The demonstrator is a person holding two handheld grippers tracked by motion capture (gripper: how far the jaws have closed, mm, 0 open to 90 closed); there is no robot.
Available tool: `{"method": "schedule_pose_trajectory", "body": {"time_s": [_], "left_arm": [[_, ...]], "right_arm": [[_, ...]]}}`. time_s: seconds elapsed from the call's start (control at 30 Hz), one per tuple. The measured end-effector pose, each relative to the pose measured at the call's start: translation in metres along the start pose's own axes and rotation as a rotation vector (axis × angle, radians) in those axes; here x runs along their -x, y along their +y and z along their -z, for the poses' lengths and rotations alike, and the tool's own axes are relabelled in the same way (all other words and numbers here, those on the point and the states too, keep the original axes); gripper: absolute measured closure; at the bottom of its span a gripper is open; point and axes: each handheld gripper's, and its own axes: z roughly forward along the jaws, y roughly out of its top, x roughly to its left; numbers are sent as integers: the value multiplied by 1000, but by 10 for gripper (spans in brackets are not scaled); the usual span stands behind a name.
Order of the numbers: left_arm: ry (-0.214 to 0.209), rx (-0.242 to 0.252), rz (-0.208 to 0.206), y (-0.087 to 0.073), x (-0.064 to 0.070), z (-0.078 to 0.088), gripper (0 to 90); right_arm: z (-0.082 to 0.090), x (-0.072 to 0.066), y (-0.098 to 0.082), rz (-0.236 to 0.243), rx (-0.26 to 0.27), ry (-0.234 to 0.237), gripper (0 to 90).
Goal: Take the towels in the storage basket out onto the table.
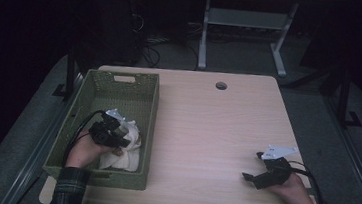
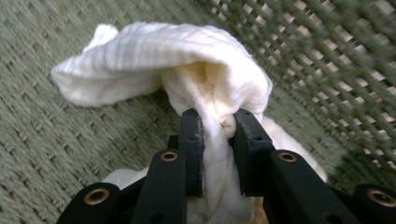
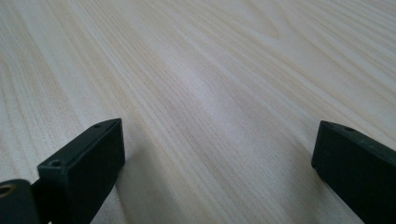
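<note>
A white cloth [image 1: 124,160] lies crumpled in the near end of a green woven basket [image 1: 154,110] on the left side of the wooden table [image 1: 206,129]. My left gripper [image 1: 124,138] reaches down into the basket. In the left gripper view its jaws [image 2: 217,123] pinch a raised fold of the cloth [image 2: 154,60], with the basket floor [image 2: 60,140] beneath. My right gripper [image 1: 253,165] rests low at the table's near right, open. In the right gripper view its jaws [image 3: 219,140] stand wide apart over the bare tabletop [image 3: 210,70].
A round cable hole [image 1: 221,86] sits near the table's far edge. Beyond the table stand the white legs of another desk [image 1: 204,39], with cables on the dark floor. Bare wood stretches between the basket and the right gripper.
</note>
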Motion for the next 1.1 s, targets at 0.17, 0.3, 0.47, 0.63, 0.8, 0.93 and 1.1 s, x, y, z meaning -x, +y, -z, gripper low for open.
{"method": "schedule_pose_trajectory", "body": {"time_s": [0.17,0.3,0.47,0.63,0.8,0.93,1.1], "left_arm": [[-8,65,-13,1,1,5,743],[-10,111,-20,2,3,10,744],[-9,187,-8,3,4,21,748],[-14,231,-12,5,4,29,749],[-15,266,-11,9,6,35,749],[-8,301,-15,14,9,45,751],[-8,341,-21,19,14,54,751]], "right_arm": [[0,0,0,0,0,0,24],[0,0,0,1,0,0,24],[0,0,0,1,1,0,24],[0,0,0,0,0,0,24],[0,0,0,0,0,0,24],[0,0,0,0,0,0,24],[0,0,0,1,1,0,24]]}}
